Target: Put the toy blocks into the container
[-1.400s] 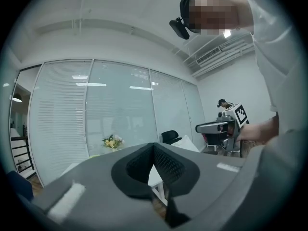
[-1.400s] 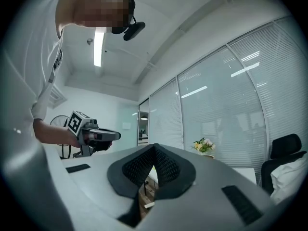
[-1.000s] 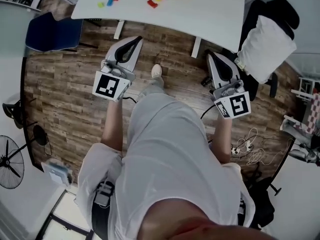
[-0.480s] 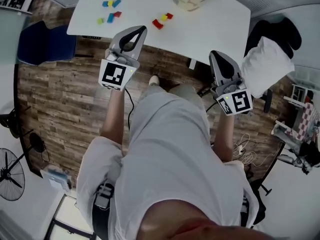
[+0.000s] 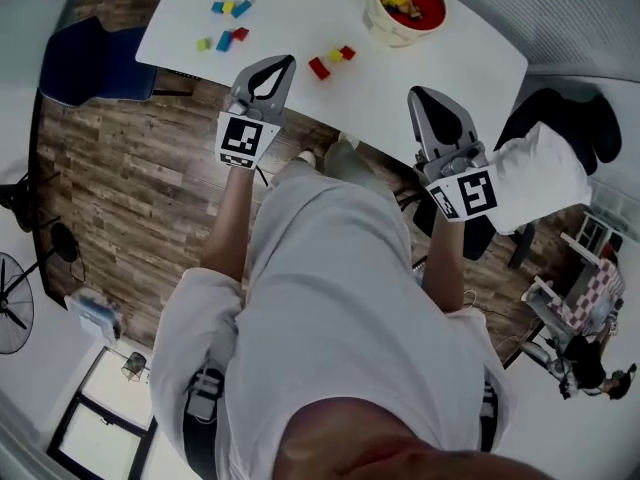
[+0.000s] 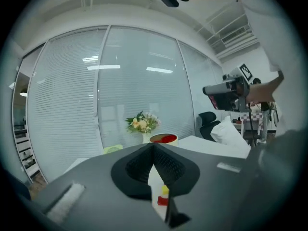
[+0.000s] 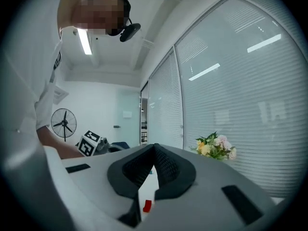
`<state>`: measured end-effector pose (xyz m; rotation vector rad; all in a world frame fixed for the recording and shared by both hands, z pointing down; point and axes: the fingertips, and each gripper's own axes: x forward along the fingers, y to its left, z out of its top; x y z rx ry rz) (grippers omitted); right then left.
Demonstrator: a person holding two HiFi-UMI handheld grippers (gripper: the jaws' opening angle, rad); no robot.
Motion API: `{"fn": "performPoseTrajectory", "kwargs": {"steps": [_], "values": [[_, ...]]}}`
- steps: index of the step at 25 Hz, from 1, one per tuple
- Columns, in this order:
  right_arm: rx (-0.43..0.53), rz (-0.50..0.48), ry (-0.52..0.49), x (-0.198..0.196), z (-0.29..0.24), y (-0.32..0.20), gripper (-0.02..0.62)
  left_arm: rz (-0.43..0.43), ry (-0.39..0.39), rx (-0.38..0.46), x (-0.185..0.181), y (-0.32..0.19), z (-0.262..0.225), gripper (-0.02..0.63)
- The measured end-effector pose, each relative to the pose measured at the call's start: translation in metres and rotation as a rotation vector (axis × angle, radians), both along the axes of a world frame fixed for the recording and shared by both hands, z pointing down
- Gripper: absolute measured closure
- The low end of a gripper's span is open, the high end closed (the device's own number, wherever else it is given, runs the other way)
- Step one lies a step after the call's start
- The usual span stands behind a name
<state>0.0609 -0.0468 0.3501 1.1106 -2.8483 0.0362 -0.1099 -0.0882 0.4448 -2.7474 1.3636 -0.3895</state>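
Note:
Toy blocks lie in three small groups on the white table (image 5: 300, 18): blue and yellow ones (image 5: 229, 7), a green, blue and red set (image 5: 222, 40), and red and yellow ones (image 5: 331, 60). The container (image 5: 405, 8), a cream bowl with a red inside, holds several blocks at the table's far right. My left gripper (image 5: 284, 61) is shut and empty over the table's near edge, close to the red and yellow blocks (image 6: 163, 196). My right gripper (image 5: 416, 93) is shut and empty at the near edge, below the container. Both gripper views show closed jaws, left (image 6: 154, 146) and right (image 7: 155, 147).
A blue chair (image 5: 95, 63) stands left of the table. A black chair with a white pillow (image 5: 540, 168) is at the right. A vase of flowers (image 6: 142, 123) stands behind the container. A floor fan (image 5: 10, 308) is far left on the wooden floor.
The person has stepped toward the table. Both grippers have risen and moved forward to its near edge, and the container has come into the head view.

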Motion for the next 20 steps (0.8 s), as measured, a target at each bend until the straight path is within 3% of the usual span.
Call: {"fn": "performPoseTrajectory", "kwargs": {"steps": [4, 9, 14, 20], "values": [[0.015, -0.063, -0.031, 0.011, 0.0, -0.039, 0.594, -0.007, -0.056, -0.076, 0.015, -0.023, 0.049, 0.568], [0.009, -0.084, -0.054, 0.026, 0.0, -0.065, 0.594, 0.039, -0.109, -0.217, 0.035, -0.037, 0.127, 0.346], [-0.036, -0.029, -0.035, 0.046, 0.007, -0.073, 0.594, 0.104, -0.159, -0.359, 0.052, -0.046, 0.211, 0.162], [-0.061, 0.085, -0.01, 0.065, 0.008, -0.074, 0.594, 0.181, -0.276, -0.476, 0.066, -0.05, 0.283, 0.135]]}}
